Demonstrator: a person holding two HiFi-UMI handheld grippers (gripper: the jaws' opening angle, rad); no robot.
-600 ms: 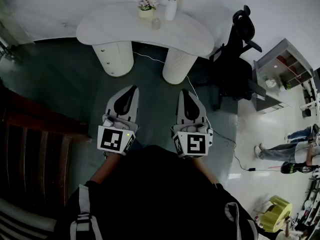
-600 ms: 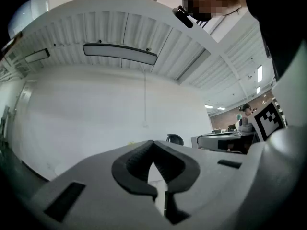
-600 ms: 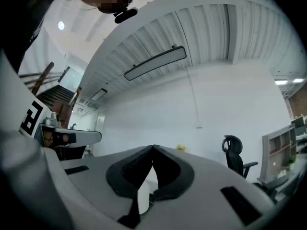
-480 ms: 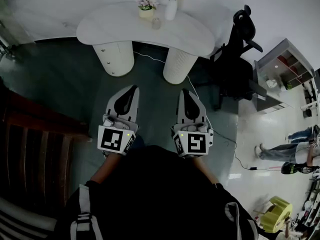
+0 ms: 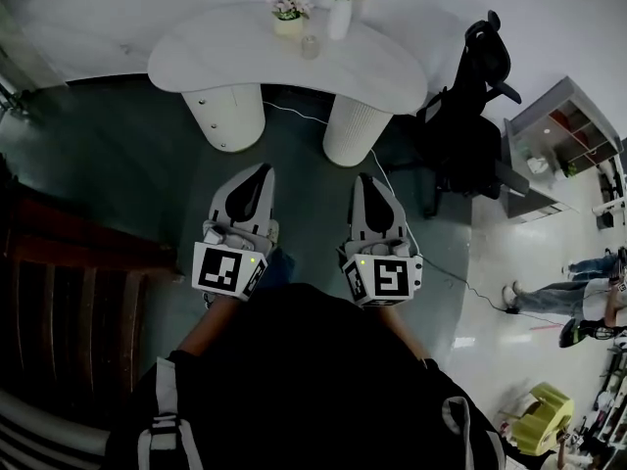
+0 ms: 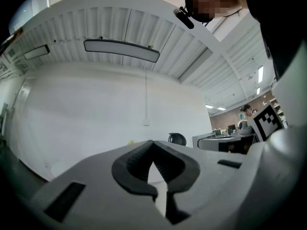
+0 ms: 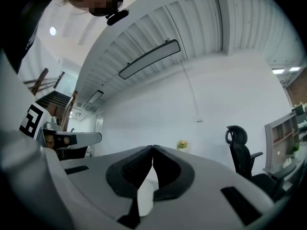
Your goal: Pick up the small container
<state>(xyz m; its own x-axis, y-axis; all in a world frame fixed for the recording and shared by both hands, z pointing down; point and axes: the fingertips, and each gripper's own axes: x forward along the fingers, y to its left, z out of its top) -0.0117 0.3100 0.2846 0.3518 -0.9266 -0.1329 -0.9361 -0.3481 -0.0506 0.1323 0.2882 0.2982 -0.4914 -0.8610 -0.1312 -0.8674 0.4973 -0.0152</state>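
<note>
Left hand-held gripper [image 6: 152, 143], jaws together; small container [image 5: 311, 46] only overhead

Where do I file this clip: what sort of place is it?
Probably an office: a black office chair, a grey shelf unit, and a white curved table bearing a flower vase.

An open-plan office.
Straight ahead of the fingers [image 5: 220, 209] stands a curved white desk [image 5: 225, 62] on two round pedestals, with flower vases [image 5: 340, 13] on top. Off to the right of the fingers are a black swivel chair [image 5: 470, 106], a grey shelf unit [image 5: 563, 130] and a glossy pale floor [image 5: 509, 253]. A long strip lamp [image 6: 121, 50] hangs overhead.
</note>
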